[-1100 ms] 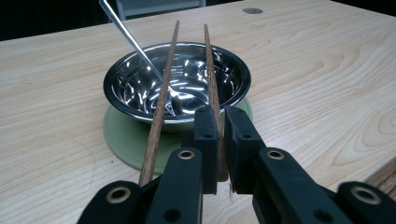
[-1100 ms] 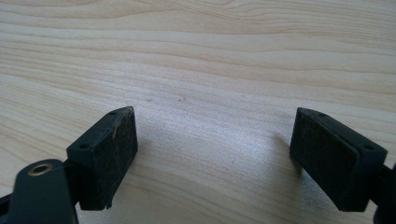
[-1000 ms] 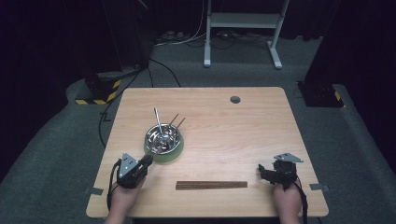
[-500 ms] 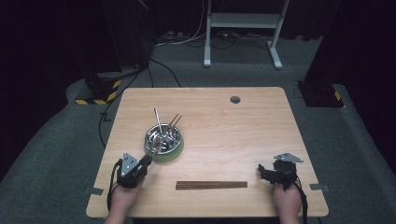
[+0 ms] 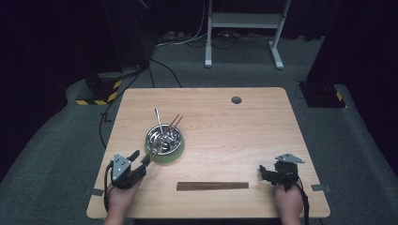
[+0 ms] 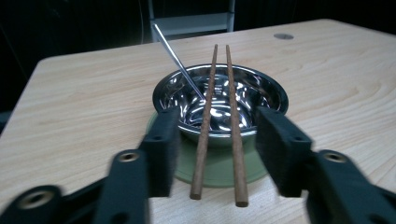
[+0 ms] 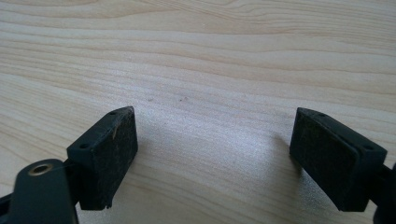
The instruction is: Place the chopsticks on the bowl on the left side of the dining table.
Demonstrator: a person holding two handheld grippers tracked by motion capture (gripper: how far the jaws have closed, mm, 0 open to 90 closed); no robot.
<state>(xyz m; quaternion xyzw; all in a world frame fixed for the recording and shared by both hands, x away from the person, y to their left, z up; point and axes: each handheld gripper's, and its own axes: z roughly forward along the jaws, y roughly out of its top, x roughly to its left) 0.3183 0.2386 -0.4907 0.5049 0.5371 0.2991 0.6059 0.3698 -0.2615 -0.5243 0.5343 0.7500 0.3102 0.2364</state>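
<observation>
On grey carpet (image 5: 65,140), light wooden table (image 5: 263,136), dark room

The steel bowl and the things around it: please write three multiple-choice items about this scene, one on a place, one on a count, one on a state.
1. Where does the steel bowl stand?
A. on a green saucer
B. on the bare table
C. on the wooden ruler

2. How many brown chopsticks lie across the bowl?
A. one
B. two
C. four

3. How are the jaws of the left gripper?
A. shut on the chopsticks
B. shut on the bowl's rim
C. open, the chopstick ends between them untouched

Answers:
1 A: a green saucer shows under the bowl, on the table.
2 B: the left gripper view shows two side by side, beside a thin metal rod.
3 C: the jaws have just been opening, and gaps show between both pads and the chopsticks.
</observation>
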